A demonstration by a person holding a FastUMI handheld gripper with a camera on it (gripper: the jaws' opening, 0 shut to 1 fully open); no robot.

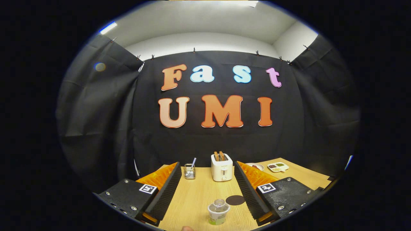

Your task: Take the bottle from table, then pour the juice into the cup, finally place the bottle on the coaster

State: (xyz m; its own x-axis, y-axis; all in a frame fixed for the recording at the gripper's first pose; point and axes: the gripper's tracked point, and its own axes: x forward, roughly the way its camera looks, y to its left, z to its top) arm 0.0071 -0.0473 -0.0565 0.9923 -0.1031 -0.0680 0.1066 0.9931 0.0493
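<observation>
My gripper (207, 165) is held open above a light wooden table (196, 199), its two black ribbed fingers (167, 189) spread wide with nothing between them. On the table between the fingers stands a small clear container (218, 211) with a white rim and greenish juice in its bottom. I cannot tell whether it is the bottle or the cup. A dark round coaster (235, 200) lies flat just beyond it to the right, close to the right finger. A small tan rounded thing (186, 228) peeks in nearest to me, too cut off to identify.
A white toaster (222, 167) with two slices in it stands at the back of the table. A wire holder (189, 171) with a straw is left of it. A small plate (255, 166) and a divided dish (278, 166) sit at the back right. Black cloth walls surround the table.
</observation>
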